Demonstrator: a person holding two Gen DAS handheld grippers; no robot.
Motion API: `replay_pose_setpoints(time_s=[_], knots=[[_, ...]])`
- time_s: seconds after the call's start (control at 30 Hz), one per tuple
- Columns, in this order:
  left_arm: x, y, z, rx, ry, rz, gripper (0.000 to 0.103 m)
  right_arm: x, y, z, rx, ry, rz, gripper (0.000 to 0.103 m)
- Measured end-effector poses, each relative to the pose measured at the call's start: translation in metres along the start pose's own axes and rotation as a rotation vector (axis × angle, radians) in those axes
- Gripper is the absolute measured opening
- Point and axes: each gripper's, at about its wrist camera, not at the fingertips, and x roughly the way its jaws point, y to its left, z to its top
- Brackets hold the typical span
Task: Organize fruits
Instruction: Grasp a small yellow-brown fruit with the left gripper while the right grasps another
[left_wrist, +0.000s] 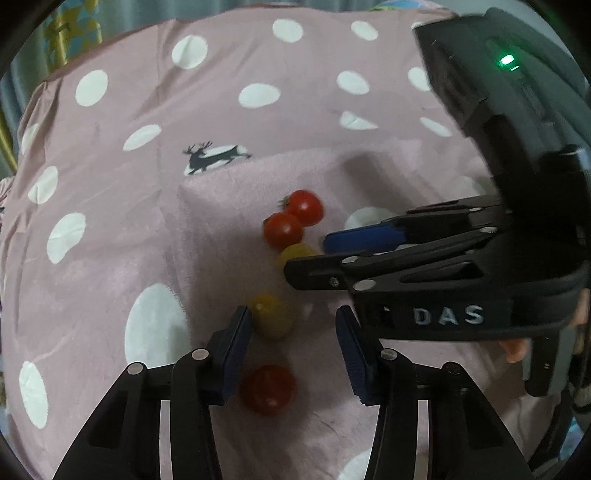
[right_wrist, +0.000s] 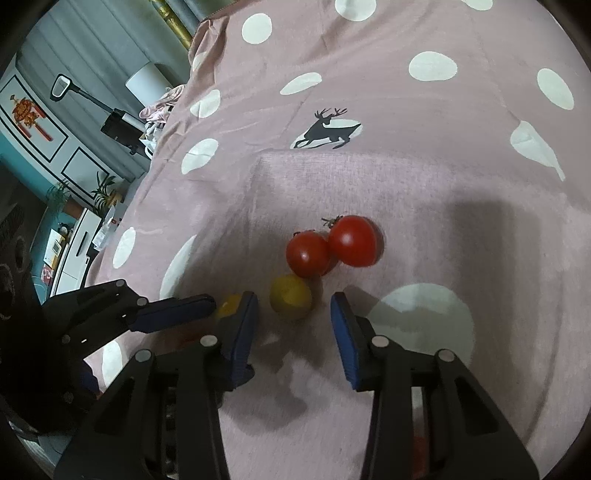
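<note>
- On a pink cloth (left_wrist: 229, 229) laid over a polka-dot bedspread (left_wrist: 110, 122), five small tomatoes are being shown in a loose line.
- Two red tomatoes (right_wrist: 332, 245) are lying touching each other at the far end.
- A yellow tomato (right_wrist: 290, 296) is being framed between the partly open jaws of the right hand-held gripper (right_wrist: 294, 325); no pad is being pressed on it.
- Another yellow tomato (left_wrist: 271, 315) is being touched by the left pad of the left hand-held gripper (left_wrist: 294, 339), whose jaws are standing partly open, nothing being gripped.
- A lone red tomato (left_wrist: 269, 389) is lying nearer the camera, between those fingers.
</note>
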Motion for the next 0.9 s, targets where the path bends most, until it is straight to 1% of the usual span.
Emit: replay_pose_setpoints(time_s=[0.03,0.1,0.17,0.23,0.27,0.3,0.43,0.63,0.73,0.9], knots=[[0.002,0.001,0.0,-0.002,0.007,0.005,0.049,0.001,0.0,0.001,-0.003,0.001,0.0,0.04],[0.006,0.003,0.001,-0.011,0.023,0.006,0.042,0.005,0.002,0.002,-0.017,0.008,-0.008,0.038],[0.009,0.004,0.001,-0.012,0.035,0.022,0.041,0.007,0.004,0.004,-0.037,0.007,-0.018,0.036],[0.012,0.007,0.0,-0.02,0.042,0.019,0.038,0.009,0.005,0.005,-0.049,0.007,-0.025,0.033],[0.012,0.008,0.0,-0.021,0.042,0.027,0.033,0.01,0.006,0.005,-0.057,0.008,-0.031,0.031],[0.013,0.009,0.0,-0.023,0.043,0.036,0.03,0.01,0.006,0.005,-0.064,0.006,-0.037,0.028],[0.015,0.012,0.003,-0.052,0.04,0.026,0.028,0.012,0.006,0.005,-0.068,-0.002,-0.031,0.025],[0.015,0.011,0.003,-0.065,0.031,0.036,0.027,0.009,0.004,0.002,-0.041,-0.012,-0.032,0.025],[0.01,0.013,0.001,-0.079,0.021,0.04,0.027,-0.002,0.003,-0.004,-0.027,-0.032,-0.025,0.025],[-0.008,0.013,-0.003,-0.104,-0.019,0.016,0.027,-0.026,0.004,-0.018,0.003,-0.078,-0.009,0.025]])
